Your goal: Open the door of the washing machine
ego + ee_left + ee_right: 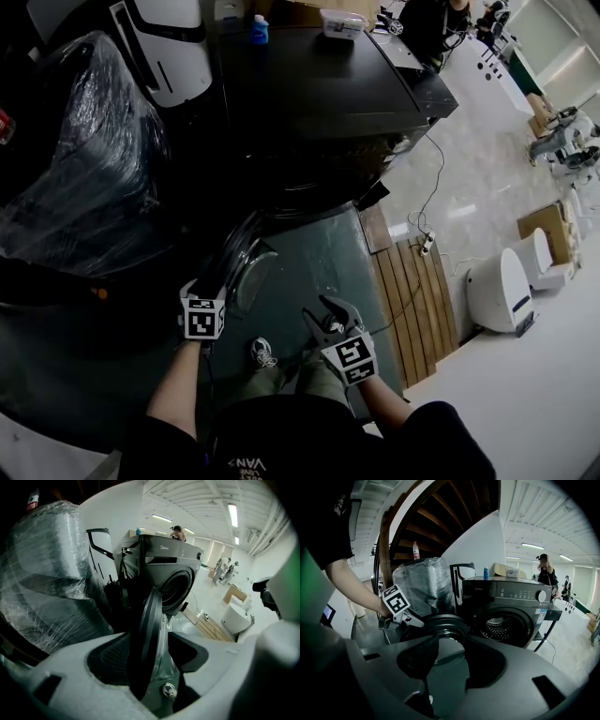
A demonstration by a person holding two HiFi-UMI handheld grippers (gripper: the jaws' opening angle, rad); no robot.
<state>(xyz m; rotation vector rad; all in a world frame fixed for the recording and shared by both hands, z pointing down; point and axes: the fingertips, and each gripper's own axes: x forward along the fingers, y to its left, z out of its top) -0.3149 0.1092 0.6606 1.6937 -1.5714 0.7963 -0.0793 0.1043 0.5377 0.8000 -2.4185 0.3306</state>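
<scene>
- Door (246, 267) of the washing machine (323, 89): where is it?
- Swung well out from the drum opening, on the side nearest the plastic-wrapped bundle (84, 159). Judging by that, the job is all but done
- And the tongs?
- The left tongs (204, 286) are closed on the door's dark outer rim, which fills the gap between the pads in the left gripper view. The right tongs (323, 317) hang beside it with the jaws apart and nothing between them. Only the glass shows beyond, well clear
- How will it handle?
- Stiff and fairly heavy, I judge: a thick round frame with a deep glass bowl in the middle. It won't bend, and it should turn only on its hinge, so it wants leading round an arc, not a straight tug
- Where to hold it?
- On the rim, at the free side away from the hinge, as the left one has it. The frame looks smooth and glossy, so a pinch could slide, and the pads should sit square across the rim's thickness. I'd leave the glass alone: it is curved and slick, with nothing to bite on
- Anything to mind?
- The bundle lies near the door's path, so ease off before they meet
</scene>
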